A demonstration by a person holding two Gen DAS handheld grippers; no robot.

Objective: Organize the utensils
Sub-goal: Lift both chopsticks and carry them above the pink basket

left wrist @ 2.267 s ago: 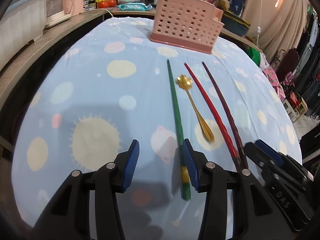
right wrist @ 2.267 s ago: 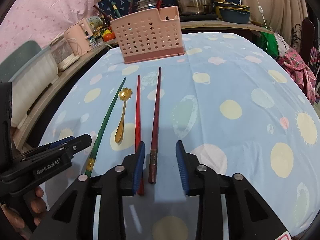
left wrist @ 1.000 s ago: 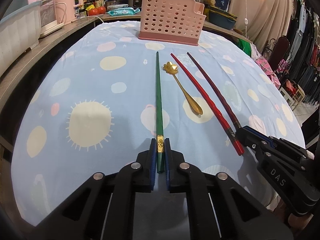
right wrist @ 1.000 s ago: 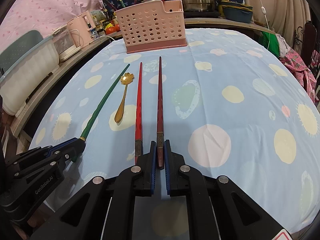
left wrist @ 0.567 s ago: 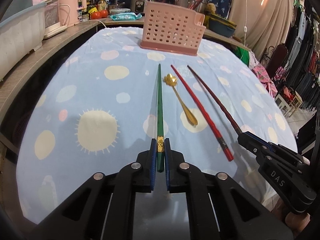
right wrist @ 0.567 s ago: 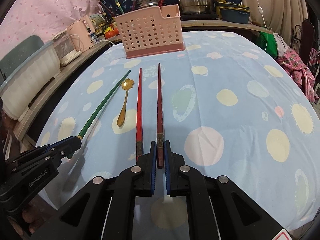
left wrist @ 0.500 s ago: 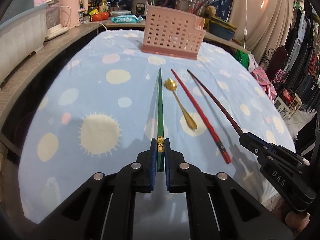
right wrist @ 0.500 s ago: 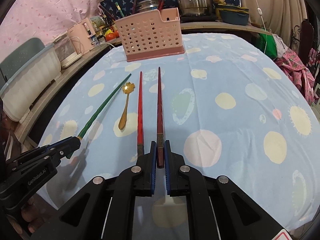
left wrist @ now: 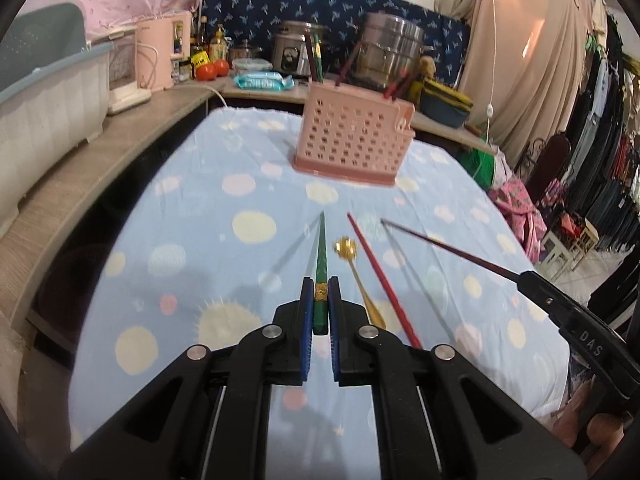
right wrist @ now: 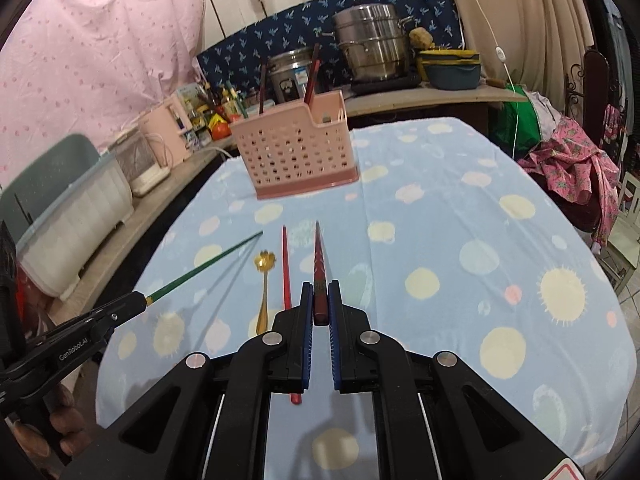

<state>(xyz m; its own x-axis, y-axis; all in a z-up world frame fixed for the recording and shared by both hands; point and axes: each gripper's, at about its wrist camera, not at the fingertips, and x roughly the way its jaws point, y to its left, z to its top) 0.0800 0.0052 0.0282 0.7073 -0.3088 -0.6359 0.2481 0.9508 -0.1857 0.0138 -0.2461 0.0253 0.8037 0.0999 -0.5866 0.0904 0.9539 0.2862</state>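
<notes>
My left gripper (left wrist: 319, 300) is shut on the thick end of a green chopstick (left wrist: 321, 256) and holds it above the table, tip forward. My right gripper (right wrist: 320, 304) is shut on a dark red chopstick (right wrist: 319, 264), also lifted; that chopstick also shows in the left wrist view (left wrist: 448, 246). A bright red chopstick (left wrist: 380, 276) and a gold spoon (left wrist: 356, 276) with a flower-shaped end lie on the blue spotted tablecloth (left wrist: 208, 216). A pink perforated utensil basket (left wrist: 352, 140) stands at the far end and holds several chopsticks.
A wooden counter (left wrist: 80, 168) along the left and back carries a white-and-blue bin (left wrist: 44, 96), a pink appliance (left wrist: 160, 56), steel pots (left wrist: 392, 56) and bowls. Clothes and a chair (right wrist: 576, 168) stand to the right of the table.
Both grippers closed on their chopsticks and have lifted them off the cloth, rising and tipping up. The red chopstick and spoon have stayed on the table.
</notes>
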